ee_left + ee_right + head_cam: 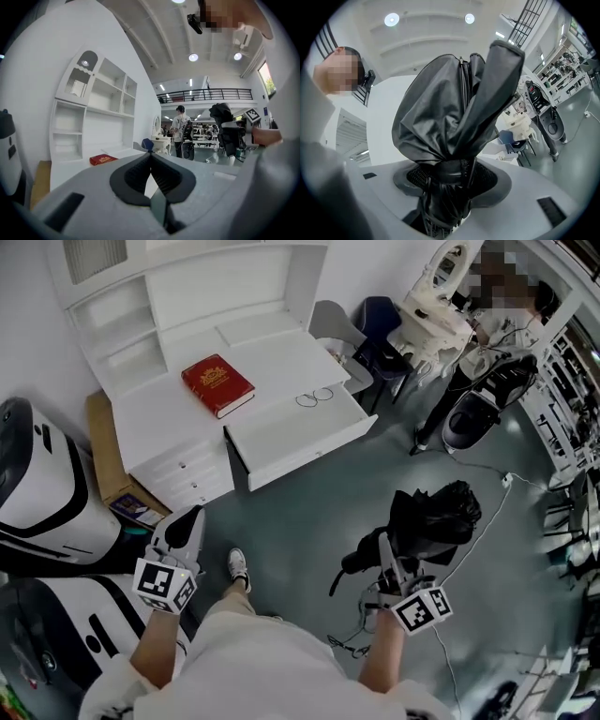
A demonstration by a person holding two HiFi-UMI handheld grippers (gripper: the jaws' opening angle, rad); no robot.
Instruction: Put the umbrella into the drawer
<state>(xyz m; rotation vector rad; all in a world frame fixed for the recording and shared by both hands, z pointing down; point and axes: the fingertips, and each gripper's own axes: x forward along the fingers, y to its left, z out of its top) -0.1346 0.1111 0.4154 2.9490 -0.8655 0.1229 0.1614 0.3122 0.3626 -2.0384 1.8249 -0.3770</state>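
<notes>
The black folded umbrella (433,517) is clamped in my right gripper (388,557), which holds it over the grey floor, right of the person's legs. In the right gripper view the jaws pinch the umbrella (454,112) near its strap, and the loose fabric bulges up ahead of my right gripper (447,185). The white desk's drawer (309,448) stands pulled open and looks bare inside. My left gripper (188,519) is shut with nothing in it, near the desk's lower drawers. In the left gripper view the pads (161,176) of my left gripper (151,161) meet.
A red book (217,384) lies on the desk top, with two thin rings (315,397) near the drawer. White machines (42,488) and a cardboard box (105,456) stand at the left. A person (487,343), chairs (375,338) and floor cables (487,521) are at the right.
</notes>
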